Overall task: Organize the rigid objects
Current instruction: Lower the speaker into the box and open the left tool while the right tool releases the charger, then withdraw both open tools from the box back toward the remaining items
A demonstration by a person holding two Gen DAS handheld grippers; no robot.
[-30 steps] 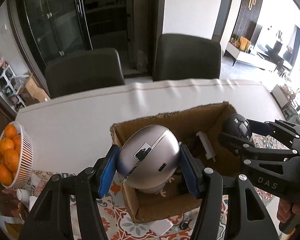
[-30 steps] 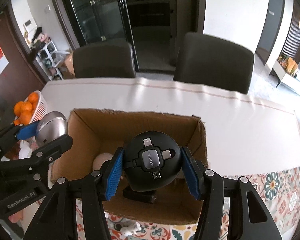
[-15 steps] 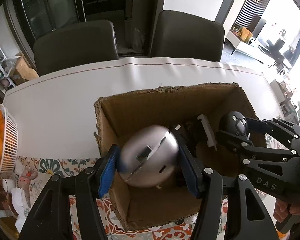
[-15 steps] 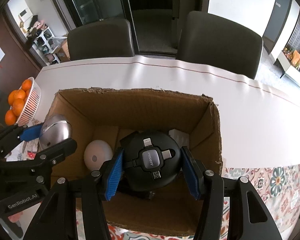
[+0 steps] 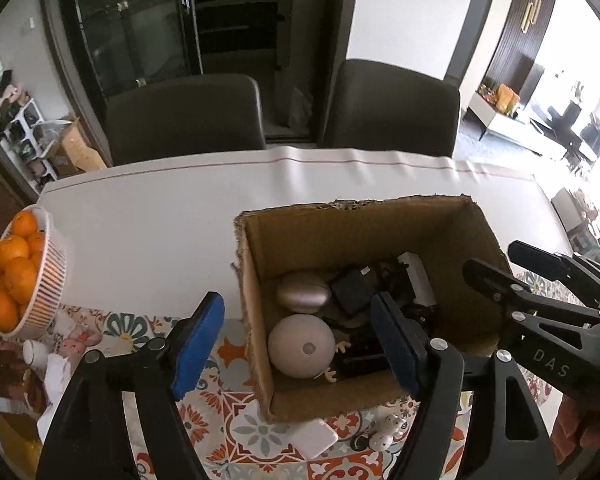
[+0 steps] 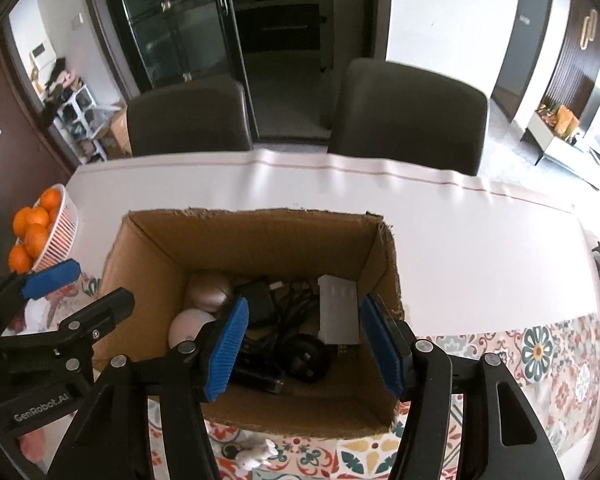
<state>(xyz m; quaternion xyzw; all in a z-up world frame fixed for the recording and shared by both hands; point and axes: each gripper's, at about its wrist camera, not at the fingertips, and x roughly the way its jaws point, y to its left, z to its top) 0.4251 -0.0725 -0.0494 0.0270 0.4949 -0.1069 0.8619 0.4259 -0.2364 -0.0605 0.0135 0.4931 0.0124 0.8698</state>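
Left wrist view shows the left hand-held gripper [image 5: 298,344] opening, empty, over the cardboard box [image 5: 476,216] on the table [image 5: 140,232], where the silver mouse [image 5: 303,297] lies, long axis crosswise; probably light, hard, slippery, best pinched across its flanks.

Both wrist views look steeply down, close over the same cardboard box [image 5: 452,216] [image 6: 256,220], seemingly side by side.
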